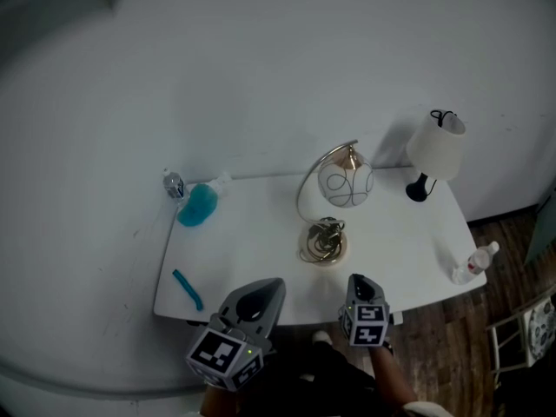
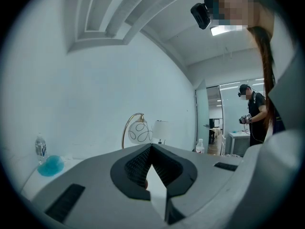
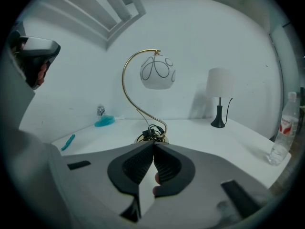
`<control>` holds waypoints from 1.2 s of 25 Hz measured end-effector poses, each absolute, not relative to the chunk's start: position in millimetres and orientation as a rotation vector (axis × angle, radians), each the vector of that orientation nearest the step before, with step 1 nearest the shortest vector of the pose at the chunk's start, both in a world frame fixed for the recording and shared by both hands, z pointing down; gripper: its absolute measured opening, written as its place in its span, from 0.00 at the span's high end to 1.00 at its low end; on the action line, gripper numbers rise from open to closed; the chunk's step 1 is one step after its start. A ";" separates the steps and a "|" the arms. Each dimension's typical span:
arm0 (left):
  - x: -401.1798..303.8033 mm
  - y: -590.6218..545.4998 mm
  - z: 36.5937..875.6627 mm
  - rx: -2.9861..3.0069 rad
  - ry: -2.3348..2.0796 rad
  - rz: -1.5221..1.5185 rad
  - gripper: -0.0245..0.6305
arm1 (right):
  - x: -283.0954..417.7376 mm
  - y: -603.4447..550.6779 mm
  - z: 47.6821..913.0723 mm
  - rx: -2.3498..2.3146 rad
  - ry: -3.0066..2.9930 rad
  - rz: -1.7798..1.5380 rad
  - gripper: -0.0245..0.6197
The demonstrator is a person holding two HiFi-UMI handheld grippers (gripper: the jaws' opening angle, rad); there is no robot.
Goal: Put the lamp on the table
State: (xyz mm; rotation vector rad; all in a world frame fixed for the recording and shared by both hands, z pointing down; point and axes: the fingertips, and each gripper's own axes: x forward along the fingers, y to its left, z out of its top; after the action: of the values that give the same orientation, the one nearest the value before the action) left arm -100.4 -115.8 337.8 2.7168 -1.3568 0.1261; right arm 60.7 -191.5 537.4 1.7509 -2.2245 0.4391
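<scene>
Both jaws together, left gripper [image 1: 266,287], right gripper [image 1: 359,281] facing lamp [image 1: 345,183]

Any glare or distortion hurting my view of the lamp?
Head view: dim, even light, gold lamp sharp, no glare. Right gripper view: fisheye bends edges, lamp clear at centre. Left gripper view: lamp small, bright ceiling light upper right.

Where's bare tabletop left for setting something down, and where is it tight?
Widest free patch: left of centre on the table, bordered by the blue object behind, the teal stick front-left and the gold lamp. A smaller one lies between that lamp's base, the white-shade lamp and the plastic bottle. Tightest is back right, between the two lamps.
</scene>
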 end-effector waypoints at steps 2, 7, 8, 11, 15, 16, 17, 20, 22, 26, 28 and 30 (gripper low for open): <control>-99.8 -110.6 337.6 2.719 -1.353 0.125 0.95 | 59.9 -185.3 537.4 1.745 -2.222 0.434 0.96; -100.7 -99.4 337.4 2.720 -1.347 0.112 0.95 | 57.7 -173.4 532.3 1.746 -2.231 0.418 0.96; -101.5 -97.0 337.7 2.718 -1.346 0.110 0.95 | 57.4 -170.5 530.7 1.748 -2.229 0.417 0.96; -103.5 -89.6 340.0 2.712 -1.342 0.112 0.95 | 56.9 -162.2 527.9 1.750 -2.216 0.411 0.97; -105.4 -81.3 343.1 2.711 -1.342 0.112 0.95 | 55.8 -153.6 523.5 1.748 -2.207 0.378 0.97; -106.2 -79.1 343.6 2.710 -1.344 0.110 0.95 | 54.9 -151.1 521.5 1.745 -2.212 0.368 0.97; -106.9 -77.1 344.1 2.708 -1.346 0.108 0.95 | 54.1 -148.8 519.2 1.743 -2.219 0.355 0.97; -109.1 -71.6 345.9 2.701 -1.350 0.107 0.95 | 51.9 -142.3 511.5 1.742 -2.234 0.313 0.97; -110.0 -68.0 347.2 2.699 -1.353 0.106 0.95 | 52.2 -138.1 506.2 1.751 -2.239 0.296 0.97; -111.2 -61.1 350.0 2.697 -1.358 0.100 0.95 | 54.9 -129.9 495.1 1.775 -2.250 0.273 0.97; -112.4 -58.0 352.5 2.696 -1.362 0.098 0.95 | 55.2 -125.7 491.1 1.781 -2.253 0.257 0.97; -113.5 -54.4 353.6 2.691 -1.366 0.094 0.95 | 55.8 -121.7 487.5 1.791 -2.255 0.238 0.97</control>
State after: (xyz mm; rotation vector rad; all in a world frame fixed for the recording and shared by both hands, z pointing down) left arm -113.5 -54.4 353.6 2.6910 -1.3659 0.0937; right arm 55.8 -121.7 487.5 1.7910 -2.2548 0.2381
